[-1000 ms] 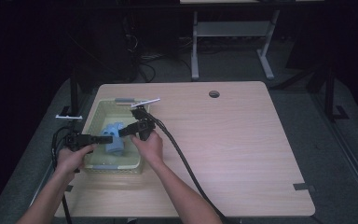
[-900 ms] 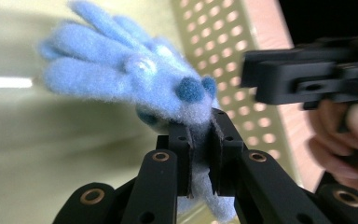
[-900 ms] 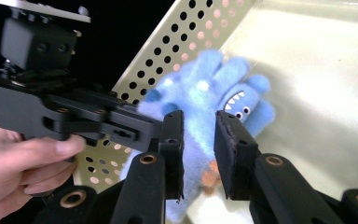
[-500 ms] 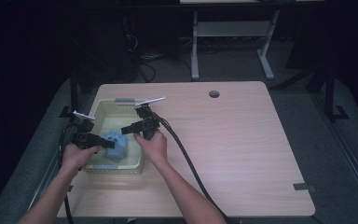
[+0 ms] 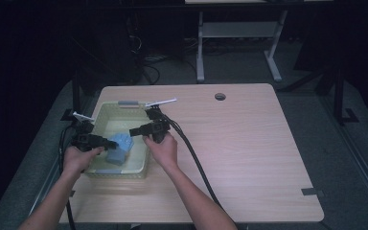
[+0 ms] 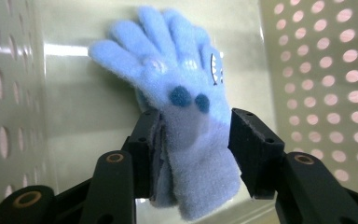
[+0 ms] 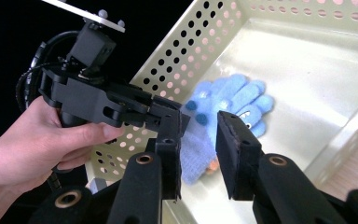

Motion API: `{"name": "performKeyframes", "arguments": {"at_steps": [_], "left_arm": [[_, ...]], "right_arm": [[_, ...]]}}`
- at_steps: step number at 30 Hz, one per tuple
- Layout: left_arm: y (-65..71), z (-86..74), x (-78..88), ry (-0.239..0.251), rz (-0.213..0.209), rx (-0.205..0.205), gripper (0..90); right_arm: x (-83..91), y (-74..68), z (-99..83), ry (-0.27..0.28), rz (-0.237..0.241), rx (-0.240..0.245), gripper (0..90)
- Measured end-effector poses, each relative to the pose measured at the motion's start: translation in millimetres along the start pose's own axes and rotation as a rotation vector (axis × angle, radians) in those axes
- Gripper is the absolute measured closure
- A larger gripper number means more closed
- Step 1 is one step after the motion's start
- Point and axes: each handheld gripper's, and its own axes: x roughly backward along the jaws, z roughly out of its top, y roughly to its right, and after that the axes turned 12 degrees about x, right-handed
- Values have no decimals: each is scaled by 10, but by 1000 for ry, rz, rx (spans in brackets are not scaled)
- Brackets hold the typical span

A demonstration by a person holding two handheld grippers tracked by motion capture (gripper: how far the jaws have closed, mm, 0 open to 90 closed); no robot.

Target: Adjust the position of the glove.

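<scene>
Glove: the blue glove (image 6: 186, 116) lies in the basket (image 5: 141, 163), near its front.
Left gripper (image 6: 196, 140): its jaws have just been opening; the glove sits between them, loose on one side.
Right gripper (image 7: 198, 140): open, holding nothing, above the basket.
Done: glove looks dropped in.
Left: pull both grippers away.

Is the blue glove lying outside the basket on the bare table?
No, the blue glove lies inside the pale perforated basket, on its floor.
</scene>
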Motion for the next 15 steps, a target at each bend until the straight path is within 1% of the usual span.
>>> {"name": "performKeyframes", "arguments": {"at_steps": [1, 2, 3, 4, 6, 7, 8, 10, 11, 13, 14, 15], "left_arm": [[19, -3, 8, 18, 6, -8, 537], [39, -6, 16, 23, 10, -12, 529], [59, -4, 39, 38, 17, -33, 524], [77, -4, 55, 57, 16, -32, 522], [91, 4, 74, 64, 23, -47, 524], [95, 9, 67, 55, 21, -48, 530], [100, 9, 47, 49, 12, -39, 552], [99, 6, 7, 18, 11, -40, 599], [98, 4, -15, -1, 15, -47, 626], [114, -8, -68, -27, 35, -88, 673], [137, -17, -94, -31, 42, -90, 706], [143, -16, -109, -45, 62, -105, 717]], "right_arm": [[7, 0, -2, 0, 0, -1, 704], [16, 4, -5, 1, -2, 1, 704], [24, 7, -8, 2, -1, 1, 703], [37, 9, -12, 3, -3, 0, 702], [56, 22, -21, 7, -7, -1, 701], [61, 23, -23, 6, -6, -3, 702], [71, 26, -25, 7, -7, -3, 700], [91, 27, -25, 10, -7, 1, 701], [101, 26, -24, 13, -8, 1, 701], [123, 22, -20, 14, -8, -2, 701], [137, 23, -20, 18, -7, 0, 701], [148, 22, -21, 17, -7, 0, 702]]}}
